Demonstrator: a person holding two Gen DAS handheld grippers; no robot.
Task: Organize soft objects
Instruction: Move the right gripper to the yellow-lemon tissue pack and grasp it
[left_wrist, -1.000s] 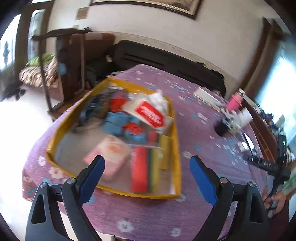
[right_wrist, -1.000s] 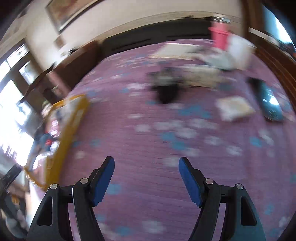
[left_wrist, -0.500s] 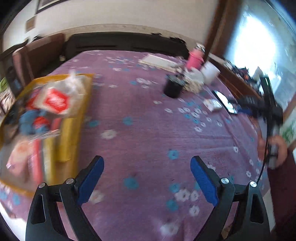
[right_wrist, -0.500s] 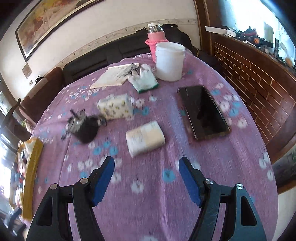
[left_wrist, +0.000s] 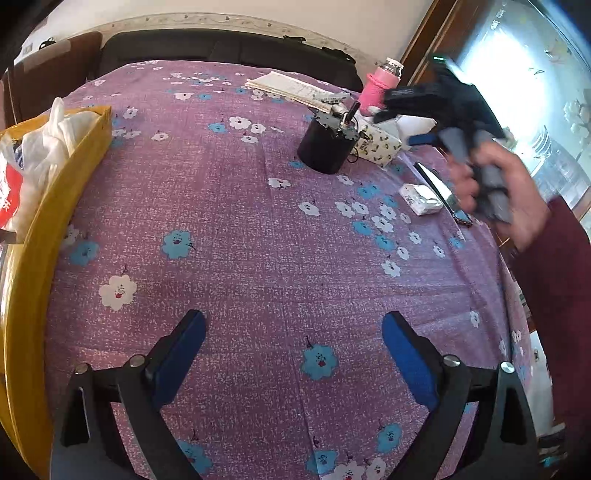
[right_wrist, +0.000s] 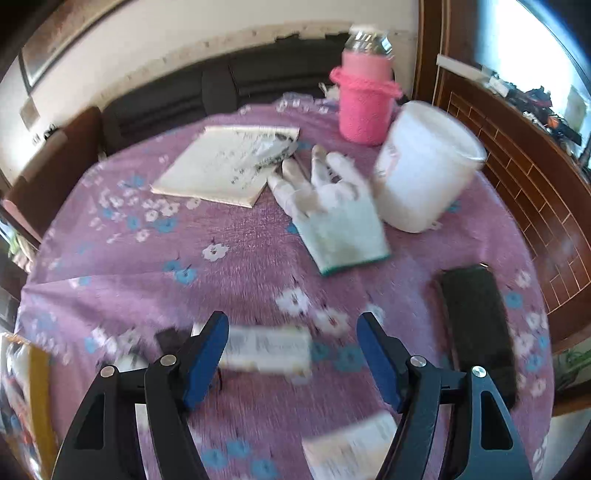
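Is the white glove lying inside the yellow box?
No, the white glove lies flat on the purple tablecloth beside the white tub.

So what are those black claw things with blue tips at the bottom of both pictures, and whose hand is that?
Those are grabbing tools, not a robot. A person holds one in each hand, and a little camera on each tool looks out along its two fingers.

One picture comes from the left gripper. Its fingers are opening, with nothing between them. On the right you see the person's hand holding the other tool.

The other picture comes from the right gripper, open and empty too.

On the purple flowered tablecloth lie a white glove, a phone, a notebook, a pink bottle, a white tub, a black cup and small tissue packs. The yellow box at the left holds a plastic bag.
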